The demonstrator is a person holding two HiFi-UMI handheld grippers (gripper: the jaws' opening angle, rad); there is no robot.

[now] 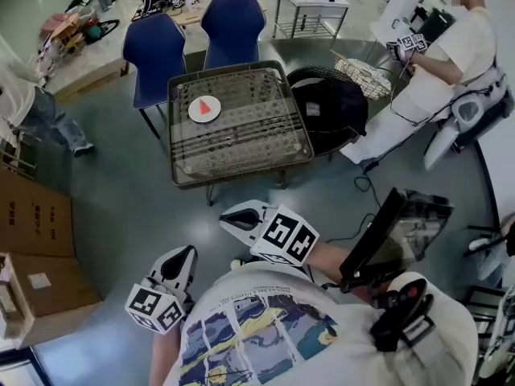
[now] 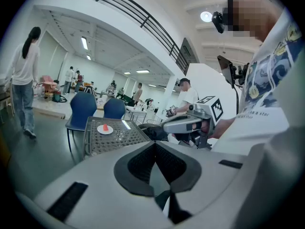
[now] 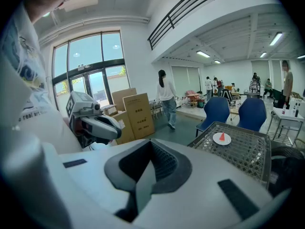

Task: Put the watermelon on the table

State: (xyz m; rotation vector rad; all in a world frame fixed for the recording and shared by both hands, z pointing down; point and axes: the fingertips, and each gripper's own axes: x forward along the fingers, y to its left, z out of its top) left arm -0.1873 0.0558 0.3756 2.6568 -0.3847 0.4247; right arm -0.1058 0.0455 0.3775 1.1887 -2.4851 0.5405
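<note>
In the head view the table (image 1: 241, 147), with its mesh-patterned top, stands in the upper middle of the frame, and on its left part lies a white plate (image 1: 195, 116) with the red watermelon slice (image 1: 206, 107) resting on it. Two blue chairs (image 1: 155, 51) stand just beyond the table's far edge, towards the top of the frame, and a black round object (image 1: 334, 115) sits close against the table's right side. Both grippers are low in the frame, near the person's printed shirt and well apart from the table. The left gripper (image 1: 181, 257) is at the lower left and the right gripper (image 1: 233, 218) is nearer the centre, each pointing up the frame towards the table. In each gripper's own view the dark pads meet along a line, so the jaws are together with nothing between them, and the plate with the slice shows small in the distance. Cardboard boxes (image 1: 32, 215) fill the left edge, and a person in white (image 1: 451, 63) stands at the upper right
</note>
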